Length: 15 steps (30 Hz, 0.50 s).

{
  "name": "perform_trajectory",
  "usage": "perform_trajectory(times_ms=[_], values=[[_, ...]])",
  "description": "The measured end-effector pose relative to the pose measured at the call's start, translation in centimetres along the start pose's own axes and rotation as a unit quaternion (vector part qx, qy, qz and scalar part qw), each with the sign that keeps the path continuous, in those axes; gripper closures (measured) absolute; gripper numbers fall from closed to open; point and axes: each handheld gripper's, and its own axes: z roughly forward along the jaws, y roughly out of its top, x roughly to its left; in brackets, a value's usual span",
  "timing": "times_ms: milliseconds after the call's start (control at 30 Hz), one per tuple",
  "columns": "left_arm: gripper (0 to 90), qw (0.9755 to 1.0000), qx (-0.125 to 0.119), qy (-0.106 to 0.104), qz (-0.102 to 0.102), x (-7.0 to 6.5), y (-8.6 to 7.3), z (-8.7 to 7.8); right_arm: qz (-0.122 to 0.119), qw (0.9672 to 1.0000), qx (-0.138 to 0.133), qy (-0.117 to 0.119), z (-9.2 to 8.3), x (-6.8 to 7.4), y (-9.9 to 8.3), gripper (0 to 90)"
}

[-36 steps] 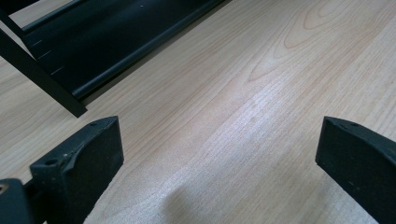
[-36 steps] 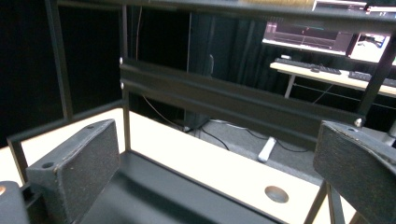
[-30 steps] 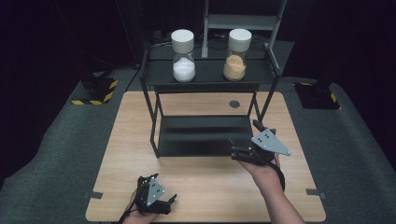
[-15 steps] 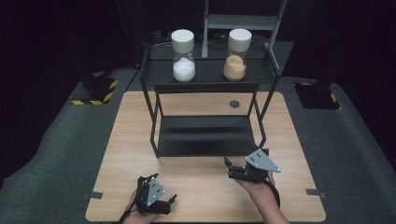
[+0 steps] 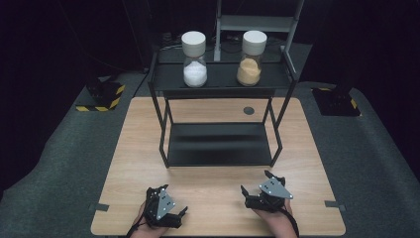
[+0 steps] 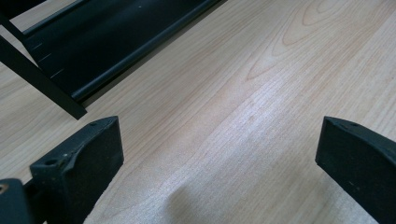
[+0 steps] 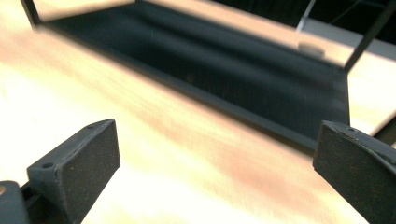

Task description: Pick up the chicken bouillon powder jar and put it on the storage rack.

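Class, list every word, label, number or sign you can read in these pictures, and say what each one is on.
None: no readable text anywhere.
The two jars on the black shelf carry no labels.
The yellow-and-black stripes on the floor block are a warning pattern without words.

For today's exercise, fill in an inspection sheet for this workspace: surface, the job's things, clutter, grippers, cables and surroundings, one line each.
Surface: pale wooden table, bare at the near edge.
Job's things: black two-level shelf; on its top level a jar of white powder and a jar of tan powder, upright, apart.
Clutter: small dark disc on the table behind the shelf.
Grippers: left gripper and right gripper near the front edge, fingers open, holding nothing.
Cables: nothing seen clearly.
Surroundings: grey floor mat, yellow-black striped base, dark background.
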Motion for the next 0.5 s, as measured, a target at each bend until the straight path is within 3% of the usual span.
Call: perform_trajectory(times_ms=[33,100,200,500], values=[[1.3,1.0,0.001,0.0,0.001,0.0,0.0,0.0,-0.009,0.9998,0.018,-0.002,-0.2,-0.1,0.2,0.2],[1.3,1.0,0.002,-0.001,0.006,0.0,0.1,0.0,-0.022,0.9996,0.007,-0.014,-0.6,0.1,-0.3,0.1],[1.3,1.0,0.005,0.0,0.008,-0.1,0.2,0.1,-0.024,0.9992,0.026,-0.015,-1.2,-0.3,-0.2,0.0],[1.3,0.9995,0.009,0.008,0.03,-0.8,0.4,0.2,-0.04,0.9981,0.039,-0.026,-1.1,0.4,0.1,0.0]])
